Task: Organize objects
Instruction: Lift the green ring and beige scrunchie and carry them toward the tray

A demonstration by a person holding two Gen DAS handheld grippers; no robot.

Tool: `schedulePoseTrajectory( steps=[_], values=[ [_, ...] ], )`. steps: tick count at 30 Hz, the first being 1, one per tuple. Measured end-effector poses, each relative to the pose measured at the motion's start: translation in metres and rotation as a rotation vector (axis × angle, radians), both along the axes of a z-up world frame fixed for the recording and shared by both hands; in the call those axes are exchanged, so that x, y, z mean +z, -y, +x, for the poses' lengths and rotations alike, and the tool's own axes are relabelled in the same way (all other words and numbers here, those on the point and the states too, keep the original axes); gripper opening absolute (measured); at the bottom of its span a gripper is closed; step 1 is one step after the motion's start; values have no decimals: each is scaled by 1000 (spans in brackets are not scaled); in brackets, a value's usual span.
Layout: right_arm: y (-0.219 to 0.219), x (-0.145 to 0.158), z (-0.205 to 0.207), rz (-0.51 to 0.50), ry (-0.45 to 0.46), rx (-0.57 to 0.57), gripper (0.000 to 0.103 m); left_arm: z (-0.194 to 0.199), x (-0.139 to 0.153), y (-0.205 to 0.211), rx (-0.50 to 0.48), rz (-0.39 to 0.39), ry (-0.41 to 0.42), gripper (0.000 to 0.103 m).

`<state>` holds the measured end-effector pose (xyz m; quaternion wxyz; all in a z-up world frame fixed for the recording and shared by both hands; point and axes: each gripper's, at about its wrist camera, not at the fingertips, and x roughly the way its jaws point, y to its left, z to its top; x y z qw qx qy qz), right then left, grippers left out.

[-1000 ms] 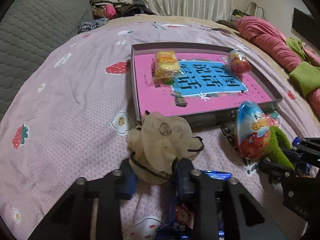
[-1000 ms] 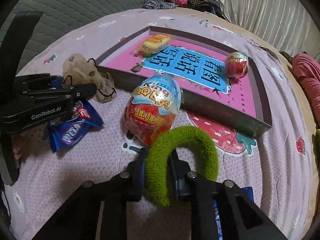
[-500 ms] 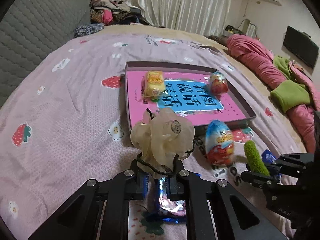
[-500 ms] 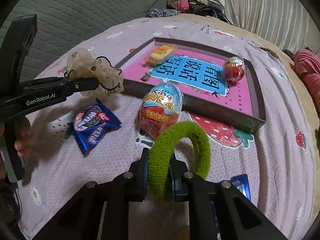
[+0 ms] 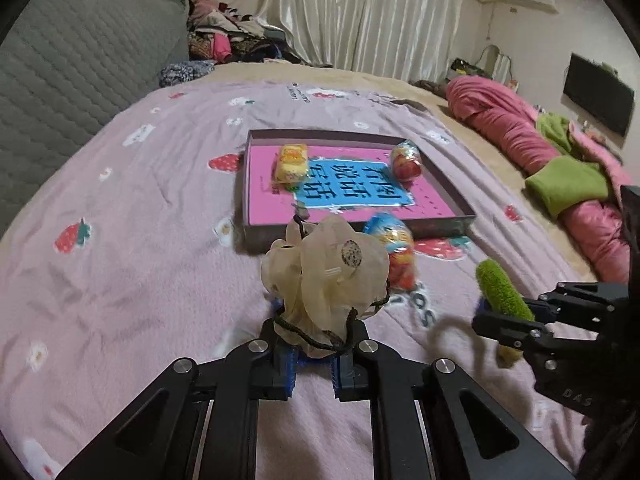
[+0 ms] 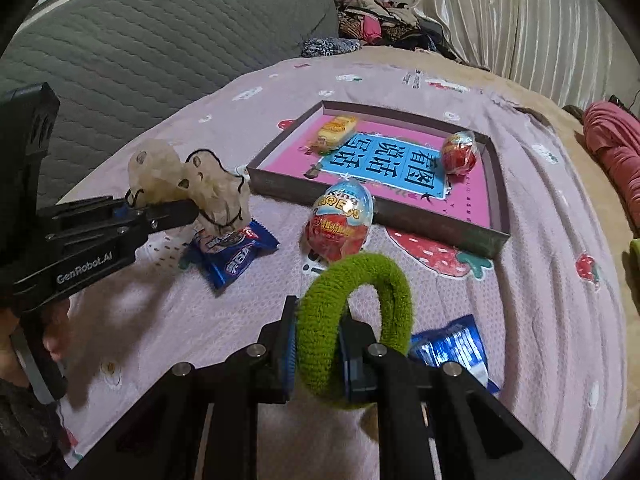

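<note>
My left gripper (image 5: 314,364) is shut on a cream sheer scrunchie (image 5: 324,276) and holds it above the bed; it also shows in the right wrist view (image 6: 188,188). My right gripper (image 6: 318,354) is shut on a green fuzzy hair tie (image 6: 356,320), seen edge-on in the left wrist view (image 5: 502,292). A shallow box with a pink and blue base (image 5: 348,192) lies ahead, holding a yellow snack pack (image 5: 291,162) and a red egg candy (image 5: 406,160). A second egg candy (image 6: 340,224) lies on the bed in front of the box.
A blue cookie packet (image 6: 234,254) lies under the left gripper, another blue packet (image 6: 452,344) by my right fingers. Grey quilted headboard (image 5: 60,72) on the left. Pink and green bedding (image 5: 560,176) on the right. Clothes pile (image 5: 224,44) at the back.
Both grippers have risen off the bed with their hair ties. The left gripper closed on the cream scrunchie and lifted it; the blue packet below it is uncovered.
</note>
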<state>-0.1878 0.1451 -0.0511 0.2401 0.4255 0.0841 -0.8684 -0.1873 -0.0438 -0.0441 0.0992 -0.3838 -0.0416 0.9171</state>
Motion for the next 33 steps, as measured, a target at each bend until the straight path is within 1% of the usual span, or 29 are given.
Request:
schedulePoseTrajectory(
  steps=[2, 4, 7, 11, 15, 17, 21, 24, 33],
  values=[
    [-2, 4, 8, -9, -2, 4, 17, 12, 0, -1, -1, 12, 1, 13],
    [-3, 7, 14, -7, -10, 7, 17, 24, -1, -3, 9, 5, -4, 13],
    [-4, 13, 25, -23, -20, 12, 17, 41, -5, -1, 20, 41, 18, 13],
    [-5, 16, 41, -49, -14, 26, 17, 61, -10, -3, 41, 33, 18, 13],
    [-5, 17, 55, -26, -36, 22, 17, 76, -11, -8, 44, 24, 19, 13],
    [-7, 18, 62, -41, -35, 21, 17, 85, -9, -11, 47, 24, 13, 13],
    [-9, 22, 75, -38, -45, 20, 17, 99, 0, -17, 50, 18, -9, 13],
    [-12, 28, 85, -48, -57, 14, 17, 108, 7, -23, 55, 0, -32, 13],
    [-21, 40, 109, -78, -94, -15, 17, 131, 23, -33, 68, -24, -58, 13]
  ],
)
